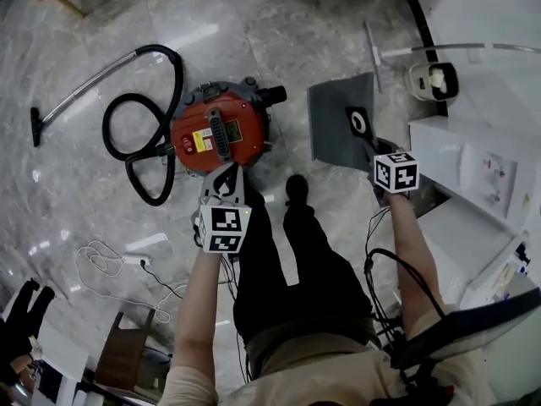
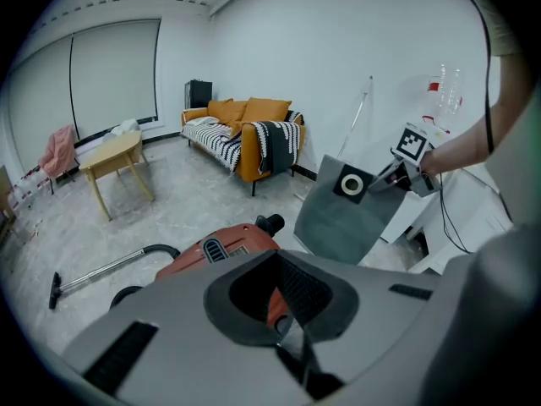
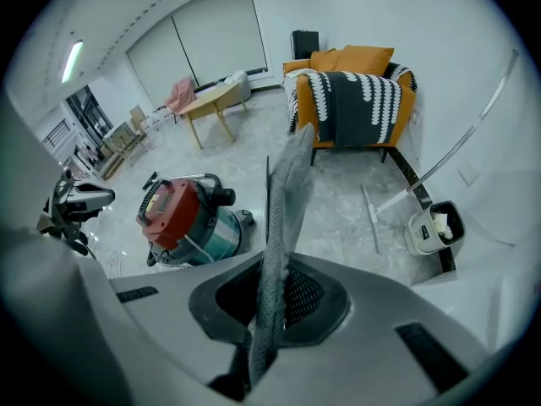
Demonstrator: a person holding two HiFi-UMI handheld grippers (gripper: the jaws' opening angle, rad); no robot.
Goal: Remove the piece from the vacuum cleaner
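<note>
Head view, looking steeply down at the floor (image 1: 254,32).

Task's thing: grey dust bag (image 1: 336,127), one, with a dark collar (image 1: 358,123) pierced by a round hole. Already out of the vacuum cleaner (image 1: 221,129) and well apart from it, on the person's right side.

Right gripper (image 1: 370,148): jaws closed on the bag near its collar end, fabric seen edge-on between the pads in the right gripper view. Long axis of the bag running straight away from those jaws, toward the top of the head view, flat side facing the vacuum cleaner.

Left gripper (image 1: 228,174): jaws drawn together, nothing between them, tips just beside the red lid of the vacuum cleaner and pointing down at it.

Governing relation, as judged: bag beyond the right jaws and clear of the red body, so right hand the carrier and left hand the nearer one to the machine. Removal apparently complete, with only setting the bag down remaining.

Counts: one vacuum cleaner; one dust bag; one black hose (image 1: 139,146), looped beside the machine; one metal wand (image 1: 84,87) ending in a floor nozzle; two grippers.
</note>
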